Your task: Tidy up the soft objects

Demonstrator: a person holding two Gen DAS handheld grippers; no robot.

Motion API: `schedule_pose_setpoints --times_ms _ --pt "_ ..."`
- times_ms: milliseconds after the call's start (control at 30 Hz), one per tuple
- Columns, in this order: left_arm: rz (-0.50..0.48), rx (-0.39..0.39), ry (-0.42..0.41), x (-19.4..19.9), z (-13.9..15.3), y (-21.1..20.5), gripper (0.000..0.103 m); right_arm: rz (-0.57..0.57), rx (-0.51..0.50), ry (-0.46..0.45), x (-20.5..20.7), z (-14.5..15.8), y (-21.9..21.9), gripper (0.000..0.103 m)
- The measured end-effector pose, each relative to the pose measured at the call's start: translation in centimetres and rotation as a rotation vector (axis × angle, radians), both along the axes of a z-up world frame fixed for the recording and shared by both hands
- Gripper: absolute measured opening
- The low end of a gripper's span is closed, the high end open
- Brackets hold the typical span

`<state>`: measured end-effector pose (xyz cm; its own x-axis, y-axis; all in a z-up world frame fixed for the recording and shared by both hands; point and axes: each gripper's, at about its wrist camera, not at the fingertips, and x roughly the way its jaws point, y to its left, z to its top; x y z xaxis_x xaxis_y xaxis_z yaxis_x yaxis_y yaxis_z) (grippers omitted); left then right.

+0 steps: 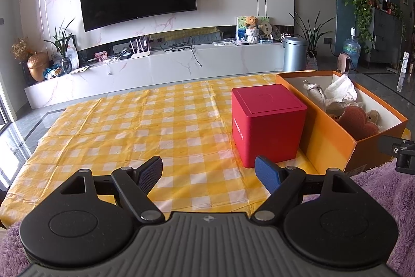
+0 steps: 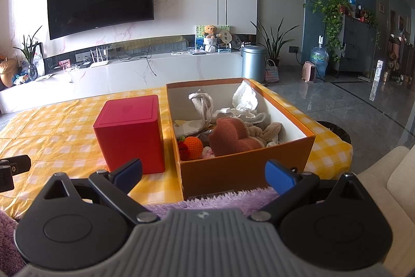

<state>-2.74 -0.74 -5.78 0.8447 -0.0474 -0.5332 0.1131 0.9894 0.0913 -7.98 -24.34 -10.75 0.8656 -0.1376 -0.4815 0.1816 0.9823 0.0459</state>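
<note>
An orange cardboard box [image 2: 246, 168] stands on the yellow checked tablecloth [image 1: 129, 126]. It holds soft things: a brown sponge [image 2: 230, 136], an orange knitted ball [image 2: 193, 146], white crumpled cloth [image 2: 245, 98] and a beige plush [image 2: 269, 129]. The box also shows at the right of the left wrist view [image 1: 326, 131]. My right gripper [image 2: 205, 171] is open and empty just in front of the box. My left gripper [image 1: 208, 173] is open and empty over the cloth, left of the box.
A red cube box [image 2: 131, 133] stands left of the orange box, close to it; it also shows in the left wrist view [image 1: 268, 121]. A purple fluffy fabric [image 2: 220, 199] lies at the near table edge. A TV wall and low cabinet stand behind.
</note>
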Motion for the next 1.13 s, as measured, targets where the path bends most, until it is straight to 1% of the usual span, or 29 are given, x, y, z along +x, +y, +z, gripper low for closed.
schedule_pose_setpoints --times_ms 1133 --pt "0.002 0.001 -0.005 -0.17 0.09 -0.49 0.095 0.000 0.000 -0.001 -0.05 -0.14 0.01 0.099"
